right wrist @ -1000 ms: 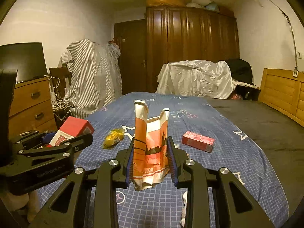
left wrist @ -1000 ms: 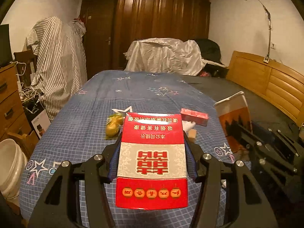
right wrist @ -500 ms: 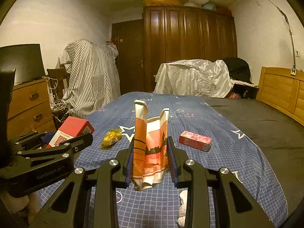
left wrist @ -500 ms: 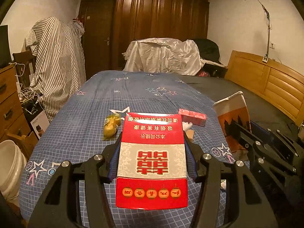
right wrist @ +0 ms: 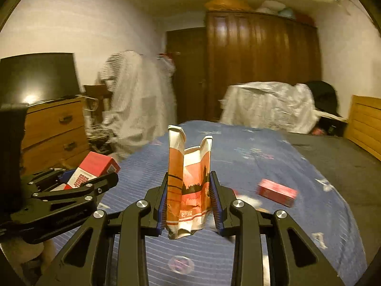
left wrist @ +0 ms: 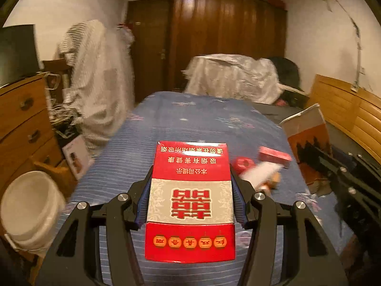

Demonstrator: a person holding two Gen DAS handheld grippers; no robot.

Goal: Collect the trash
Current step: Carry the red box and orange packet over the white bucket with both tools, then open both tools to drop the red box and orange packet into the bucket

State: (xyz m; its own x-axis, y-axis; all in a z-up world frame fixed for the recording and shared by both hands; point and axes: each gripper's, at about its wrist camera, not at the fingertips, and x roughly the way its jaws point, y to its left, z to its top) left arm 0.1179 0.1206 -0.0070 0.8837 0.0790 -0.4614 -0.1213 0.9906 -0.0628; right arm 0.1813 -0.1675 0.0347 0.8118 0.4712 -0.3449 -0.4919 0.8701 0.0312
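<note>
The red-and-white cigarette carton (left wrist: 190, 200) sits clamped between the blue pads of the left gripper (left wrist: 190, 200), its jaws closed onto the carton's long sides, the printed characters upside down to the camera. In the right wrist view the same carton (right wrist: 95, 170) shows at 9 o'clock, held above the edge of the bed.

The orange-and-white paper bag (right wrist: 189, 186) stands upright in the right gripper (right wrist: 189, 202), jaws pressed against both of its creased sides, its torn top open. From the left wrist view that bag (left wrist: 307, 140) is at 3 o'clock.

Beyond the carton, on the blue star-patterned bedsheet (left wrist: 190, 121), other litter lies at about 2 o'clock: a small red box (left wrist: 275, 157), a red round item (left wrist: 243, 164) and a blurred white piece (left wrist: 262, 172) just beside each other. The small red box (right wrist: 277, 191) appears at 3 o'clock of the bag in the right view.

At 8 o'clock in the left view a white bin (left wrist: 28, 209) stands on the floor beside a wooden dresser (left wrist: 21, 121). A dark wardrobe (left wrist: 226, 38) fills 12 o'clock.
</note>
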